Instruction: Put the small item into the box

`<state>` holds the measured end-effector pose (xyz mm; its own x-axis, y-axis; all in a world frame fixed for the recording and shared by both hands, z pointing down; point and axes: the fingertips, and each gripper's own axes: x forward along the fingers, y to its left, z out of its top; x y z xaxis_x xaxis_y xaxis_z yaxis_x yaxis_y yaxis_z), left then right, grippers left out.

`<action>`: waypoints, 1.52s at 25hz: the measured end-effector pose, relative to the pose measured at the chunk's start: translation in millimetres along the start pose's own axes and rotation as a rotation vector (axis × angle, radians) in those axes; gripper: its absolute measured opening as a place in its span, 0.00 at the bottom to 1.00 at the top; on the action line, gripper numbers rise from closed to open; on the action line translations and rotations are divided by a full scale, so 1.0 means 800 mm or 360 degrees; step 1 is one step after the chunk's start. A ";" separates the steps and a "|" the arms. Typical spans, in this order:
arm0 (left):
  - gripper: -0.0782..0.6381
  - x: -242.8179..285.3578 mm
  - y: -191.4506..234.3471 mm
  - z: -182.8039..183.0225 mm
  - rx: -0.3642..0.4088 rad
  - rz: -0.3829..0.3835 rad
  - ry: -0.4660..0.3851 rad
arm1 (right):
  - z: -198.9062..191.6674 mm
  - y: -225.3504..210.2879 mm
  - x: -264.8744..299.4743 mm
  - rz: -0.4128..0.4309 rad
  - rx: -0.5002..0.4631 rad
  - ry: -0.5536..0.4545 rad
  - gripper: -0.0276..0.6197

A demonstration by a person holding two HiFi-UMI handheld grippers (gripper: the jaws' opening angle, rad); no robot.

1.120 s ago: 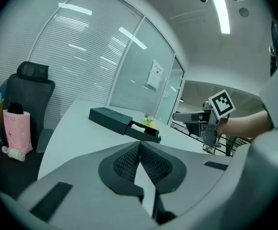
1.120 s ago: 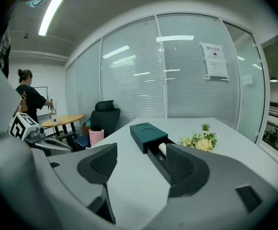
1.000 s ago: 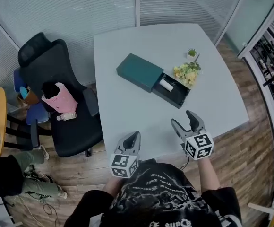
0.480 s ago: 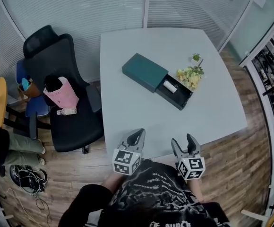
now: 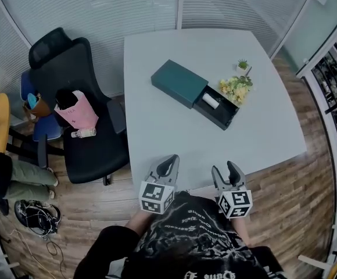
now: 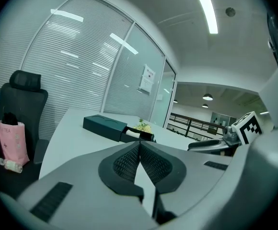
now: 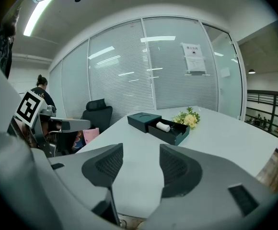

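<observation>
**Desk:** Head view first. How are the hands posed?

**Operator:** I count two grippers, side by side at the near edge of the surface (image 5: pixel 174 138). Both are pulled in close to the person's chest and well short of the box (image 5: pixel 180 83). Both point up the surface towards the box, marker cubes facing the camera. The left gripper (image 5: pixel 169 161) has its jaws together. The right gripper (image 5: pixel 223 167) has its jaws parted.

**Desk:** And the task's thing?

**Operator:** There's one small item (image 5: pixel 210 102), a white cylinder. It lies in the drawer (image 5: pixel 222 114), which is pulled out of the box on its right. I also count one bunch of flowers (image 5: pixel 234 88) just beside that drawer and one potted plant (image 5: pixel 242 65) beyond the flowers. One office chair (image 5: pixel 70 97) stands off the surface to the box's left, with one pink bag (image 5: pixel 75 112) on its seat.

**Desk:** Left gripper view?

**Operator:** The pads (image 6: pixel 127 159) meet along one seam with nothing between them, so I call it closed and empty. The box (image 6: pixel 105 125) sits well ahead. The right gripper's cube shows at the right edge.

**Desk:** Right gripper view?

**Operator:** Its jaws stand apart and are closing, with only bare surface showing in the gap. It holds nothing. The box (image 7: pixel 144 120) is well ahead with its drawer (image 7: pixel 175 134) open. The small item (image 7: pixel 163 126) is inside it, and the flowers (image 7: pixel 187 119) are just past.
</observation>
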<state>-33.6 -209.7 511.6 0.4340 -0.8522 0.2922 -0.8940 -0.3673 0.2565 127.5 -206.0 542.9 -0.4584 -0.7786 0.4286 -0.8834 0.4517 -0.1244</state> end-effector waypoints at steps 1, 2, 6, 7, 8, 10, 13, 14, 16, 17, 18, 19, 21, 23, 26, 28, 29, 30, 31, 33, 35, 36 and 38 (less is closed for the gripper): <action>0.13 0.000 0.001 0.000 0.0000 0.0004 0.0000 | 0.000 -0.003 -0.001 -0.0031 -0.0004 -0.0003 0.38; 0.13 0.000 0.002 0.000 0.0001 0.0007 0.0001 | 0.001 -0.006 -0.002 -0.0061 -0.0004 -0.0009 0.34; 0.13 0.002 0.003 -0.004 0.0020 0.0025 0.0027 | 0.003 -0.015 -0.005 -0.0116 -0.0003 -0.0026 0.15; 0.13 0.003 0.002 -0.005 0.0025 0.0025 0.0033 | 0.002 -0.016 -0.005 -0.0119 -0.0002 -0.0024 0.10; 0.13 0.003 0.001 -0.006 0.0029 0.0021 0.0037 | 0.001 -0.015 -0.006 -0.0115 0.0000 -0.0021 0.07; 0.13 0.003 -0.001 -0.006 0.0037 0.0012 0.0043 | -0.001 -0.011 -0.005 -0.0093 -0.0004 -0.0011 0.06; 0.13 0.004 -0.005 -0.005 0.0056 -0.0001 0.0046 | 0.001 -0.003 -0.003 -0.0040 -0.0032 -0.0006 0.06; 0.13 0.004 -0.006 -0.005 0.0060 -0.0005 0.0044 | 0.002 -0.001 -0.002 -0.0023 -0.0040 -0.0007 0.05; 0.13 0.005 -0.006 -0.006 0.0064 -0.0009 0.0044 | 0.003 0.003 0.000 0.0000 -0.0048 -0.0008 0.05; 0.13 0.005 -0.005 -0.006 0.0064 -0.0007 0.0047 | 0.003 0.005 0.001 0.0004 -0.0051 -0.0006 0.05; 0.13 0.005 -0.003 -0.007 0.0061 -0.0002 0.0052 | 0.003 0.006 0.003 0.0005 -0.0056 -0.0002 0.05; 0.13 0.005 -0.001 -0.009 0.0055 0.0006 0.0058 | 0.002 0.007 0.004 0.0005 -0.0062 0.0003 0.05; 0.13 0.005 0.003 -0.010 0.0041 0.0022 0.0062 | 0.001 0.009 0.005 0.0011 -0.0068 0.0010 0.05; 0.13 0.005 0.004 -0.011 0.0033 0.0025 0.0062 | 0.000 0.010 0.007 0.0023 -0.0067 0.0016 0.05; 0.13 0.008 0.002 -0.012 0.0036 0.0014 0.0070 | -0.001 0.010 0.010 0.0035 -0.0069 0.0025 0.05; 0.13 0.009 0.002 -0.013 0.0038 0.0010 0.0077 | -0.001 0.012 0.011 0.0038 -0.0079 0.0033 0.05; 0.13 0.009 0.003 -0.013 0.0036 0.0010 0.0081 | -0.001 0.013 0.011 0.0039 -0.0083 0.0038 0.05; 0.13 0.010 0.004 -0.014 0.0033 0.0012 0.0084 | -0.001 0.013 0.012 0.0040 -0.0086 0.0042 0.05; 0.13 0.010 0.005 -0.014 0.0031 0.0015 0.0085 | -0.001 0.013 0.012 0.0041 -0.0086 0.0043 0.05; 0.13 0.010 0.004 -0.013 0.0029 0.0018 0.0082 | -0.001 0.012 0.012 0.0041 -0.0082 0.0042 0.05; 0.13 0.011 0.003 -0.013 0.0033 0.0018 0.0075 | -0.003 0.009 0.012 0.0039 -0.0076 0.0042 0.05; 0.13 0.012 0.002 -0.013 0.0035 0.0018 0.0072 | -0.003 0.008 0.013 0.0039 -0.0074 0.0042 0.05; 0.13 0.014 0.001 -0.013 0.0041 0.0017 0.0070 | -0.003 0.006 0.014 0.0039 -0.0074 0.0042 0.05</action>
<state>-28.6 -215.4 524.8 0.4286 -0.8390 0.3353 -0.9009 -0.3684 0.2297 118.6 -211.5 549.4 -0.4767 -0.7555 0.4494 -0.8663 0.4907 -0.0939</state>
